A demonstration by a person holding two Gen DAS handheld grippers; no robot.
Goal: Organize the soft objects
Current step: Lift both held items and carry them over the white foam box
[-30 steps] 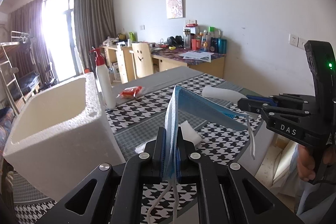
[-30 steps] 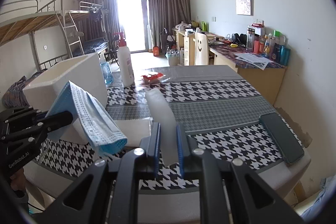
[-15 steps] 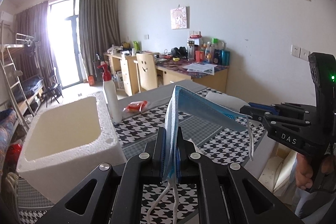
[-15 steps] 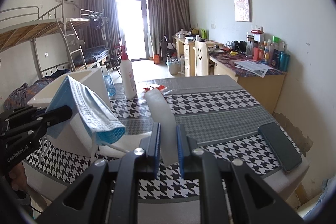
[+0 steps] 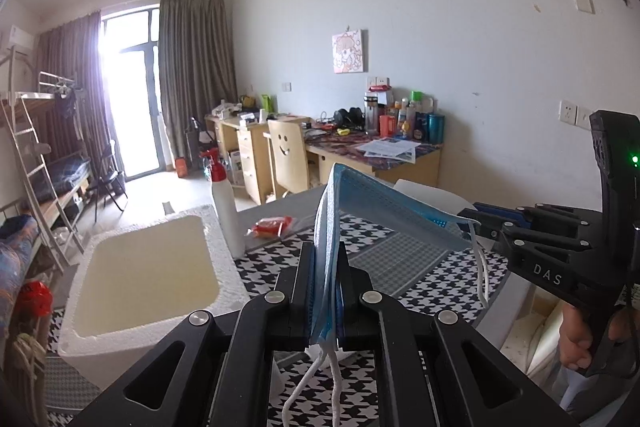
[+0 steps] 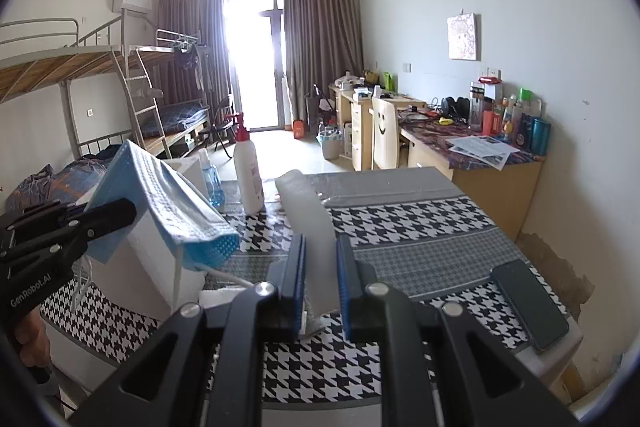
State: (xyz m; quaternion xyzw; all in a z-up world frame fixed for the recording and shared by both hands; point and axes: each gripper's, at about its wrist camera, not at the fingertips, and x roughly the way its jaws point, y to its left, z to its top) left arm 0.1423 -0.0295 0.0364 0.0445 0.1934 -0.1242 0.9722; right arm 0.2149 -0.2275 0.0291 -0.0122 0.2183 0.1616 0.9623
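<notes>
**Both grippers loaded, held above the table**

The left gripper (image 5: 326, 291) has its jaws clamped on a folded blue face mask (image 5: 376, 207), held clear of the houndstooth table (image 6: 420, 223). The mask's long axis runs from the jaws toward the right gripper (image 6: 320, 279); its ear loops hang down. The right gripper's jaws are closed on a pale translucent strip (image 6: 308, 219), standing nearly upright with its long axis pointing away along the fingers. A white foam box (image 5: 148, 267), open at the top, occupies the table's left edge. A phone (image 6: 530, 303) lies at the near right corner. The table's middle offers open room.
</notes>
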